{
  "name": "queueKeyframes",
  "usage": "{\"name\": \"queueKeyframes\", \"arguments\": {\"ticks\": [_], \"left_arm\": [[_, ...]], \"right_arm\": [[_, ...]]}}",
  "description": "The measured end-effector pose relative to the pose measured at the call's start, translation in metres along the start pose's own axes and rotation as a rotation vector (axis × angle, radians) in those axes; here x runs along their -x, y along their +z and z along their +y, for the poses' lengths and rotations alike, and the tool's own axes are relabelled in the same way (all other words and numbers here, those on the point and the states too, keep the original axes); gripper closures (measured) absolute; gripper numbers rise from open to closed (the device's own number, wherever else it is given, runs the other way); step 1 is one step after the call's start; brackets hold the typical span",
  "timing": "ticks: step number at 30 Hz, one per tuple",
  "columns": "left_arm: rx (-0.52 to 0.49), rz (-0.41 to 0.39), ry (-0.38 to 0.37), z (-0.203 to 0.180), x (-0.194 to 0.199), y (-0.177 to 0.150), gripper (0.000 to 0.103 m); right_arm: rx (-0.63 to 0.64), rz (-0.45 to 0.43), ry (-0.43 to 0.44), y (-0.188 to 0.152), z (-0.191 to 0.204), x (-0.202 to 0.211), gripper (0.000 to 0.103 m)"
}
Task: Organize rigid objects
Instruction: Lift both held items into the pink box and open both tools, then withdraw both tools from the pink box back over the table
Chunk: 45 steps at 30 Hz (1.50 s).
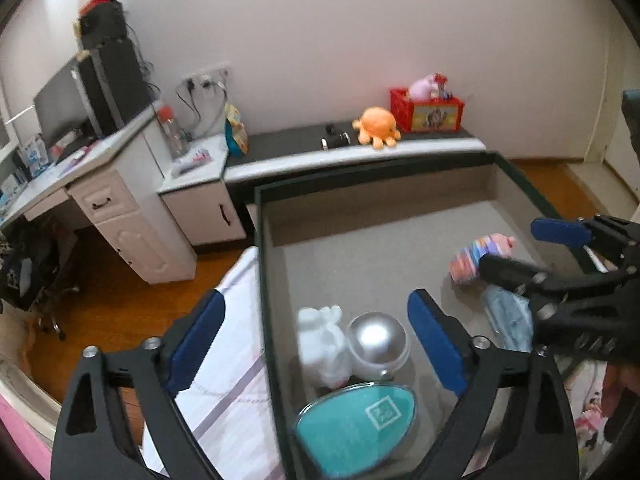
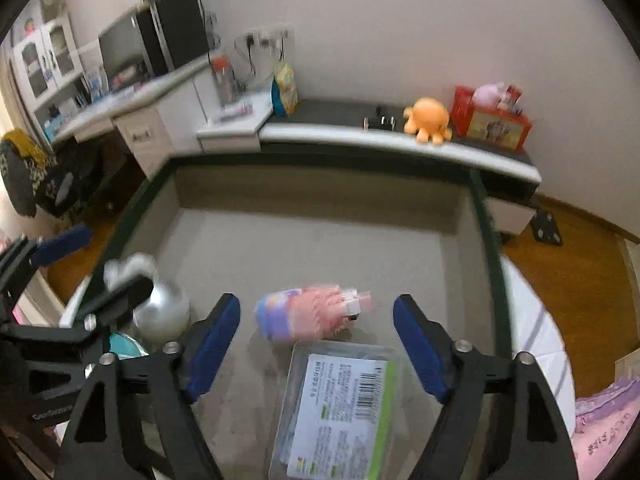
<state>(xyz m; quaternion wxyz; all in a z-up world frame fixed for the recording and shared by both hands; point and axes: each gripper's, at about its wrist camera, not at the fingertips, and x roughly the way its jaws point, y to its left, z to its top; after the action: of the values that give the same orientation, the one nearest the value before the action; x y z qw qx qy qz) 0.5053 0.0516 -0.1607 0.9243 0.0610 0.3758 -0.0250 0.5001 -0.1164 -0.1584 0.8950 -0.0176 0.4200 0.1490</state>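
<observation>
Grippers, left gripper [image 1: 316, 344] and right gripper [image 2: 316, 344], both spread wide and released, over grey box [image 2: 320, 240]; clear plastic case [image 2: 340, 408] with green-white label lies near its front edge.

Plain white wall [image 1: 340, 40] behind; floor [image 1: 120, 292] of orange-brown wood. White desk [image 1: 120, 216] with drawers at left, carrying a dark monitor [image 1: 60, 108] and black speakers [image 1: 116, 80]; wall socket [image 1: 206, 76] with hanging cables just beside it. Low dark-topped bench [image 1: 360, 144] along the wall holds an orange plush octopus [image 1: 378, 126] and a red crate [image 1: 426, 110].
</observation>
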Motion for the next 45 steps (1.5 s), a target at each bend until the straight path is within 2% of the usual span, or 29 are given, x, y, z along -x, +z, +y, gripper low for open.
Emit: {"name": "queueKeyframes", "arguments": {"ticks": [3, 8, 12, 15, 16, 17, 18, 21, 24, 29, 37, 45], "left_arm": [[0.029, -0.068, 0.010, 0.006, 0.036, -0.008, 0.003], [0.100, -0.272, 0.040, 0.007, 0.132, -0.035, 0.000], [0.100, -0.423, 0.072, -0.004, 0.203, -0.066, 0.000], [0.094, -0.524, 0.101, -0.017, 0.250, -0.094, 0.000], [0.094, -0.554, 0.110, -0.022, 0.262, -0.104, 0.000], [0.090, -0.569, 0.123, -0.025, 0.273, -0.112, 0.000], [0.083, -0.582, 0.133, -0.030, 0.283, -0.121, 0.000], [0.084, -0.604, 0.124, -0.041, 0.307, -0.145, 0.000], [0.089, -0.609, 0.119, -0.048, 0.324, -0.165, 0.000], [0.117, -0.623, 0.112, -0.051, 0.347, -0.190, 0.000], [0.122, -0.662, 0.112, -0.057, 0.374, -0.202, 0.000], [0.110, -0.661, 0.110, -0.063, 0.380, -0.207, 0.000]], "right_arm": [[-0.007, -0.089, 0.025, -0.001, 0.003, 0.039, 0.022], [0.028, -0.258, 0.031, -0.031, 0.020, 0.123, 0.019], [0.056, -0.404, 0.005, -0.079, 0.038, 0.190, 0.018], [0.064, -0.505, -0.031, -0.113, 0.049, 0.225, 0.016], [0.062, -0.530, -0.048, -0.122, 0.051, 0.234, 0.015], [0.056, -0.558, -0.066, -0.132, 0.055, 0.243, 0.006], [0.048, -0.613, -0.081, -0.145, 0.058, 0.256, 0.000], [0.045, -0.678, -0.119, -0.170, 0.066, 0.277, 0.000], [0.040, -0.703, -0.158, -0.190, 0.073, 0.289, 0.000], [-0.004, -0.723, -0.152, -0.217, 0.074, 0.306, 0.000], [0.005, -0.744, -0.157, -0.237, 0.079, 0.324, 0.000], [-0.014, -0.748, -0.169, -0.254, 0.077, 0.338, 0.000]]}}
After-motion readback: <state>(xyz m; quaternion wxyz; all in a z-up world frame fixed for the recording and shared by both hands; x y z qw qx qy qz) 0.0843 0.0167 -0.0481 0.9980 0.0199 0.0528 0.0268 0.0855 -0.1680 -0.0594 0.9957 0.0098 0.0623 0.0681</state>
